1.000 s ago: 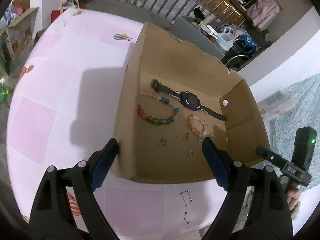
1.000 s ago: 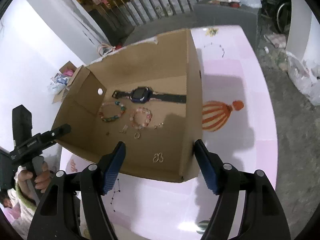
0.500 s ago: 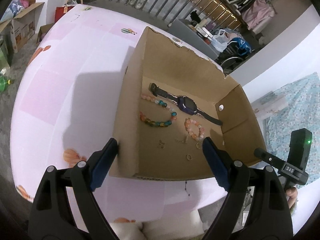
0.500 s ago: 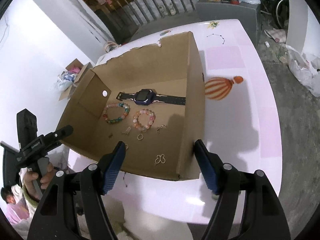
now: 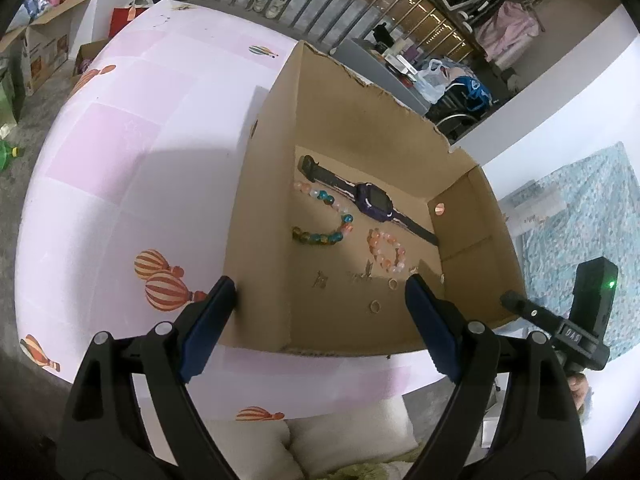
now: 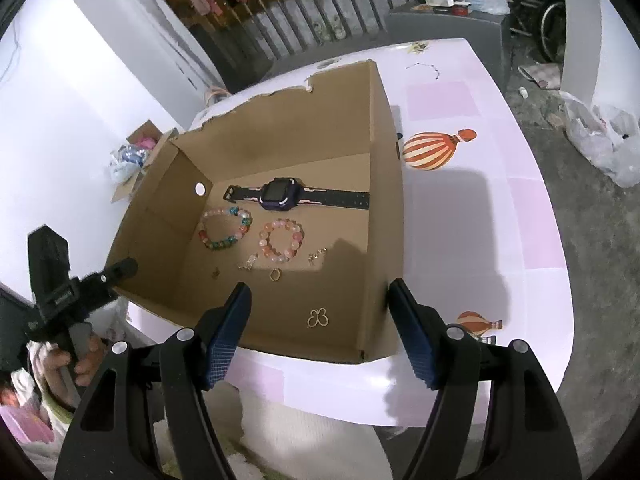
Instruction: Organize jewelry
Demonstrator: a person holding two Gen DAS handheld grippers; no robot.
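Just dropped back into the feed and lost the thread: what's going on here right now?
A person holds a gripper in each hand over a cardboard box on a pink table. The left gripper and right gripper are both open and empty. Inside the box lie a watch, two bead bracelets, a gold ring and a butterfly-shaped piece. Nothing is being picked up yet.
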